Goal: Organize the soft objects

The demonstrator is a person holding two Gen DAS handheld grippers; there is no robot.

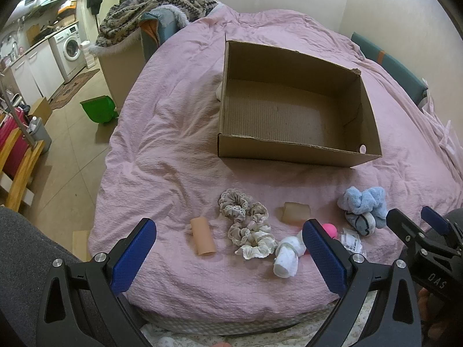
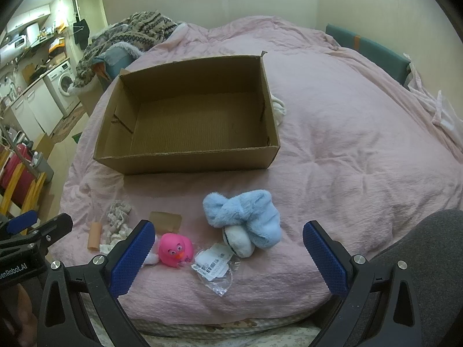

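Observation:
An empty open cardboard box [image 1: 292, 150] [image 2: 185, 160] sits on the pink bed cover. In front of it lie a tan roll [image 1: 202, 235], beige and cream scrunchies [image 1: 249, 228], a tan pad [image 1: 296, 212], a white knotted sock [image 1: 286, 256], a pink rubber duck [image 2: 175, 248] and a light blue plush [image 2: 246, 219] [image 1: 363, 206]. My left gripper [image 1: 228, 256] is open and empty, above the near bed edge, short of the scrunchies. My right gripper [image 2: 228, 256] is open and empty, short of the duck and plush.
A clear plastic bag with a label [image 2: 214, 263] lies beside the duck. A patterned blanket heap [image 1: 156, 8] sits at the bed's far left. The floor at left holds a green bin [image 1: 99, 108], a wooden chair [image 1: 20, 170] and a washing machine [image 1: 71, 47].

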